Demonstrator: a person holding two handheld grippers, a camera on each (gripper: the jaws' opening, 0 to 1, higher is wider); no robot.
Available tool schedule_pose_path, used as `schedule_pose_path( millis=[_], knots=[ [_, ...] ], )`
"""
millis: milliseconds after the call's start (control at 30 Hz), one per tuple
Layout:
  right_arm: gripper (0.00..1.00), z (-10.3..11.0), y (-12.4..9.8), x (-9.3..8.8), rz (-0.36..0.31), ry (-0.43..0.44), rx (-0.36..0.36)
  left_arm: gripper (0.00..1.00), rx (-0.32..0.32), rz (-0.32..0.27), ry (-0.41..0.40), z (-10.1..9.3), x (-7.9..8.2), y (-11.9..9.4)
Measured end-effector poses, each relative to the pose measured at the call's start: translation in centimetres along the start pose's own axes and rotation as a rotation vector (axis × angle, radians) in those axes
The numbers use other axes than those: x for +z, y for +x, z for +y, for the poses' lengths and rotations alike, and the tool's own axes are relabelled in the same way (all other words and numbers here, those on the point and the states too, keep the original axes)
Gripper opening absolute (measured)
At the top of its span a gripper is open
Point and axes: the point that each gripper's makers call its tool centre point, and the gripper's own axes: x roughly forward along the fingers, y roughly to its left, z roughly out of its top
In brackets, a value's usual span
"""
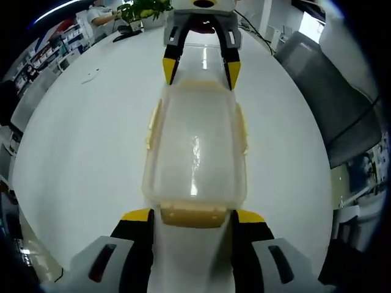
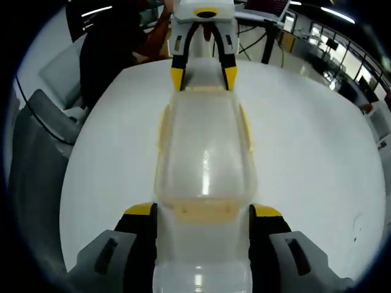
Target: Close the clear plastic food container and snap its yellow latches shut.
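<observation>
Sitting lid-down on a white table [image 1: 73,152], lengthwise between the two tongs: a clear plastic food container [image 1: 195,152], lid in place, glare streaking along its top.

Left gripper view: own jaws rising from the bottom edge, yellow-tipped, spread wide, one either side of the container's near end. Left gripper [image 1: 194,217] right at the near yellow latch [image 1: 192,215], which lies between the tips; contact with the latch hard to judge. More yellow latches along the long sides, one at the left flank [image 1: 153,125] and one at the right flank [image 1: 243,131]. At the far end, straight ahead of these jaws, the right gripper [image 1: 200,68], its yellow tips straddling the far rim, also spread.

Right gripper view: same arrangement from the opposite end. Right gripper [image 2: 204,210] with jaws wide, flanking the container [image 2: 204,152] at its near latch [image 2: 204,210]. Left gripper [image 2: 203,78] ahead at the far end, tips either side of the far latch [image 2: 203,88]. Nothing clamped by either tool, as far as visible.

Beyond the far tongs in the left gripper view: a potted plant [image 1: 145,9] on the table's far edge and a person [image 1: 101,13] seated nearby.
</observation>
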Motion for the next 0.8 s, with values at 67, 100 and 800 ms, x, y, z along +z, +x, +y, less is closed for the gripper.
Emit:
schedule_pose_path(
  millis=[67,100,800],
  knots=[
    [0.57,0.06,0.08,0.01,0.004,-0.001,-0.001,0.45,0.003,-0.001,-0.004,0.05,0.07,-0.04],
    [0.56,0.09,0.18,0.01,0.008,-0.004,-0.001,0.45,0.003,-0.003,0.002,0.13,0.1,0.02],
    [0.44,-0.64,0.09,-0.84,0.077,-0.052,-0.001,0.4,-0.01,0.006,0.028,0.23,0.41,0.22]
  ],
)
